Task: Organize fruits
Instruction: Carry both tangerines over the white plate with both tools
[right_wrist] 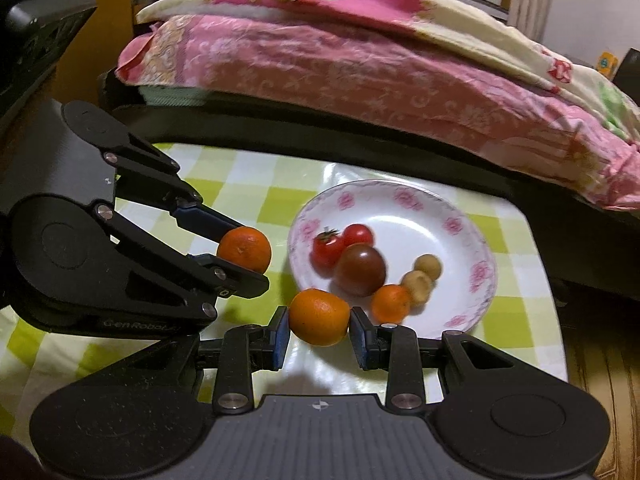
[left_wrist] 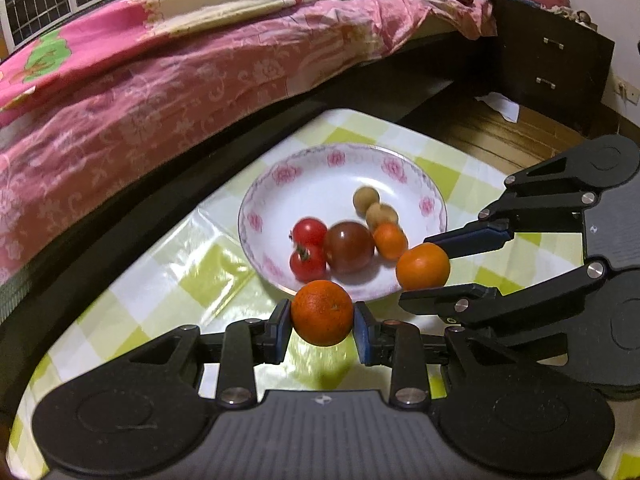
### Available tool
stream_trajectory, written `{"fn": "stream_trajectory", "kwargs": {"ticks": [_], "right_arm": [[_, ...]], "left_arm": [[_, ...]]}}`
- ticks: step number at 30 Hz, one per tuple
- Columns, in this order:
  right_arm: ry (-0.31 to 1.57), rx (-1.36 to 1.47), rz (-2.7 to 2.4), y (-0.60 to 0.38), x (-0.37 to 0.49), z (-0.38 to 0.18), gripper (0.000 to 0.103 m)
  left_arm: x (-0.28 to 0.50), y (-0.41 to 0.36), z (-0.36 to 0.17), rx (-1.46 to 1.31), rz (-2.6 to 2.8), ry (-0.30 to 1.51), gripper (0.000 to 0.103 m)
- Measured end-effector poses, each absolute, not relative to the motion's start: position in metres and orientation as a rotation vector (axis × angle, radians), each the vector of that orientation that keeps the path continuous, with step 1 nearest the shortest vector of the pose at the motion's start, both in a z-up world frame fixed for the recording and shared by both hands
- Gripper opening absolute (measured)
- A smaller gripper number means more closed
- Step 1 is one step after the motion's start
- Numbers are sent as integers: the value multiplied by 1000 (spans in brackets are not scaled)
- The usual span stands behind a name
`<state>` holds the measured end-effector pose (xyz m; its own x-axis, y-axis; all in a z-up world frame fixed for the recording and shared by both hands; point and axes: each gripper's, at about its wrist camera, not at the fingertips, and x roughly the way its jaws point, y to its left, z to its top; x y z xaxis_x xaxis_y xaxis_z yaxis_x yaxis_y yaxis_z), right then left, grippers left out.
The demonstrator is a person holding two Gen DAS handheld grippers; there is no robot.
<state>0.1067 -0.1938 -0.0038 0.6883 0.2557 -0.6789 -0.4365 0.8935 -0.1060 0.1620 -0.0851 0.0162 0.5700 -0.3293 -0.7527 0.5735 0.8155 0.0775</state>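
Note:
A white plate with pink flowers [left_wrist: 400,168] [right_wrist: 472,240] sits on the checked tablecloth. It holds two red tomatoes [left_wrist: 308,248] [right_wrist: 340,242], a dark tomato [left_wrist: 349,246] [right_wrist: 361,268], a small orange [left_wrist: 390,240] [right_wrist: 390,302] and two tan fruits [left_wrist: 374,206] [right_wrist: 423,278]. My left gripper [left_wrist: 322,322] [right_wrist: 240,258] is shut on an orange [left_wrist: 322,312] [right_wrist: 245,249] just short of the plate's near rim. My right gripper [right_wrist: 319,328] [left_wrist: 428,266] is shut on a second orange [right_wrist: 319,316] [left_wrist: 423,266] beside the plate's rim.
The green and white checked table [left_wrist: 192,264] [right_wrist: 248,184] stands against a bed with pink bedding [left_wrist: 160,92] [right_wrist: 360,64]. A dark drawer cabinet [left_wrist: 552,64] stands at the back right on a wooden floor [left_wrist: 504,136].

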Motion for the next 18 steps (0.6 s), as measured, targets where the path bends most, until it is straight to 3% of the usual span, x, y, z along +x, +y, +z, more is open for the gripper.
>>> {"fn": "stream_trajectory", "kwargs": {"ticks": [18], "right_arm": [[665, -259, 283, -208, 127, 5, 29]], "left_arm": [[187, -101, 26, 308, -498, 761, 39]]}}
